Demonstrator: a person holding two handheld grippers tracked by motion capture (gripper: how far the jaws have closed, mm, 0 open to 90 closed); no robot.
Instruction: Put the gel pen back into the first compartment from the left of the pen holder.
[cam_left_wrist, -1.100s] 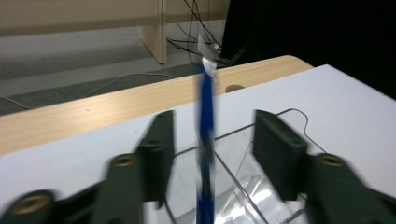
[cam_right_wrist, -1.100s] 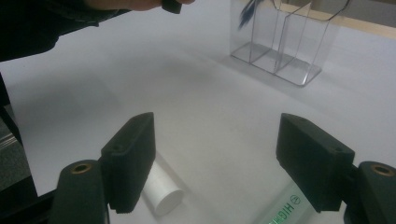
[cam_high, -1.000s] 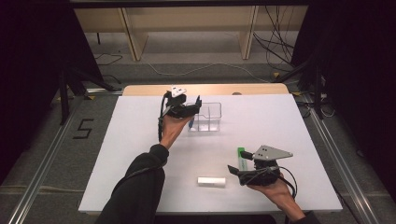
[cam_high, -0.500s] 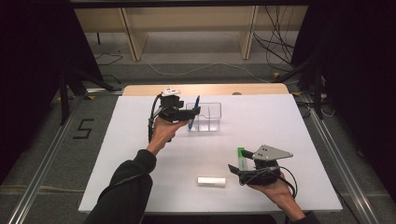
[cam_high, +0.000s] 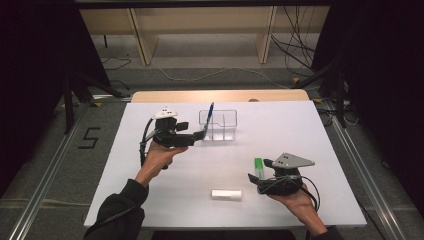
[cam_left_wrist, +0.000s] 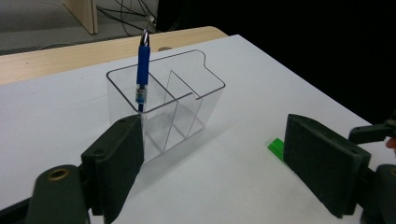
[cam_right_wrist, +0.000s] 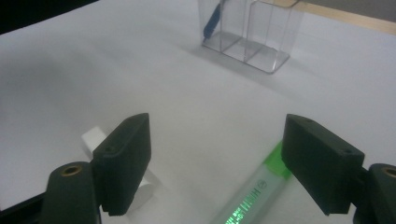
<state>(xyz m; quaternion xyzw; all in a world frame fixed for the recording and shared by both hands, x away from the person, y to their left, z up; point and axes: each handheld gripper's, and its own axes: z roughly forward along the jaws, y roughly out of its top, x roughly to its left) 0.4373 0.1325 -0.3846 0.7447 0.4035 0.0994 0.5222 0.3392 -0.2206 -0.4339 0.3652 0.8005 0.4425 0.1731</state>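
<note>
Blue pen (cam_left_wrist: 143, 70) stands in the clear box (cam_left_wrist: 187, 100), both grippers spread wide and empty, so the green marker (cam_right_wrist: 254, 198) probably goes next.

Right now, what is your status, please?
Left gripper open beside organizer, pen inside. Right gripper open over highlighter. White eraser on table, nothing blocking.

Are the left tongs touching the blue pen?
Apart. The left gripper view shows the left tongs open, with the blue pen standing beyond them.
</note>
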